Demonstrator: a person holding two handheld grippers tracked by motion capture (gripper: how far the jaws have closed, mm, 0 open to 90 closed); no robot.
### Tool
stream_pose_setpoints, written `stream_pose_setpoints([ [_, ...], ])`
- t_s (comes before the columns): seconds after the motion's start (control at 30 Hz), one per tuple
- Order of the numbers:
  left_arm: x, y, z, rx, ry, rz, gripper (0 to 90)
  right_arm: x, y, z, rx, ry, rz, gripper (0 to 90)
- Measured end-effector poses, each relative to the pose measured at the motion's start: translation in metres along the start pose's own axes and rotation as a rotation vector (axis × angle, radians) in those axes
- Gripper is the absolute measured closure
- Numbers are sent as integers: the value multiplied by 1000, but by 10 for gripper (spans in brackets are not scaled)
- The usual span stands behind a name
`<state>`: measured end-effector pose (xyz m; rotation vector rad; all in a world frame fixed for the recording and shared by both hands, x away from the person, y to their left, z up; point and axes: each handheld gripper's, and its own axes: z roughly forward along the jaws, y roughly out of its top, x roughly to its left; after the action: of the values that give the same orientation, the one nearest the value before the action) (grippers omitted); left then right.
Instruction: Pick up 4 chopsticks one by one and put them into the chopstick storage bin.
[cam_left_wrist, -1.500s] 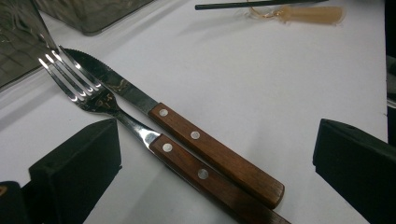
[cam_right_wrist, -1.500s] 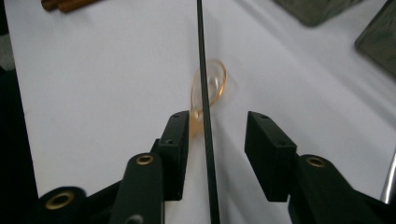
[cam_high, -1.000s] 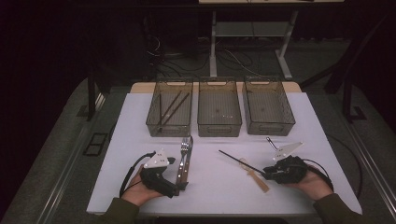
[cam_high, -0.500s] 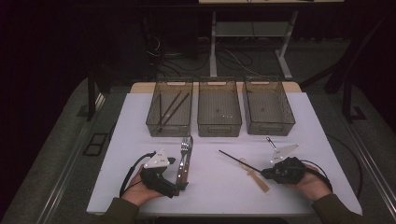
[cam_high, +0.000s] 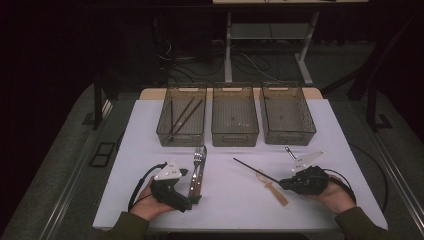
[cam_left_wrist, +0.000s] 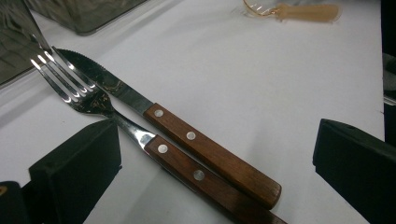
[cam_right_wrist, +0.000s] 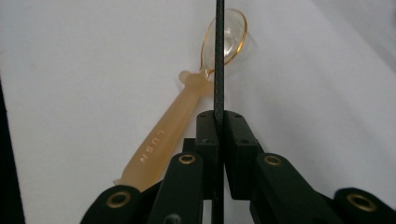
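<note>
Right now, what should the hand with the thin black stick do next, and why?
Probably lift the thin black chopstick and carry it toward the left clear plastic bin. The right tool is already shut on it, the stick crosses over the translucent amber plastic spoon, and similar dark sticks already lie in that bin.

Three bins (cam_high: 235, 131) beyond the grippers; one fork (cam_left_wrist: 84, 100), one knife (cam_left_wrist: 187, 137), one spoon (cam_right_wrist: 187, 116), one held chopstick (cam_right_wrist: 218, 60), perhaps three more binned.
</note>
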<state>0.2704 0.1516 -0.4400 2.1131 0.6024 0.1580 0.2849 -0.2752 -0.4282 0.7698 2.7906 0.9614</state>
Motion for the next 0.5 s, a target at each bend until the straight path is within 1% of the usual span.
stream_pose_setpoints([
  [0.2, 0, 0, 0, 0, 2, -2, 0, -1, 8, -5, -41, 13, 3, 850],
  [0.37, 0, 0, 0, 2, 3, -1, 0, 0, 19, -5, -59, 32, 6, 851],
  [0.5, 0, 0, 0, 3, 2, 0, 0, -1, 29, -5, -80, 37, 10, 851],
])
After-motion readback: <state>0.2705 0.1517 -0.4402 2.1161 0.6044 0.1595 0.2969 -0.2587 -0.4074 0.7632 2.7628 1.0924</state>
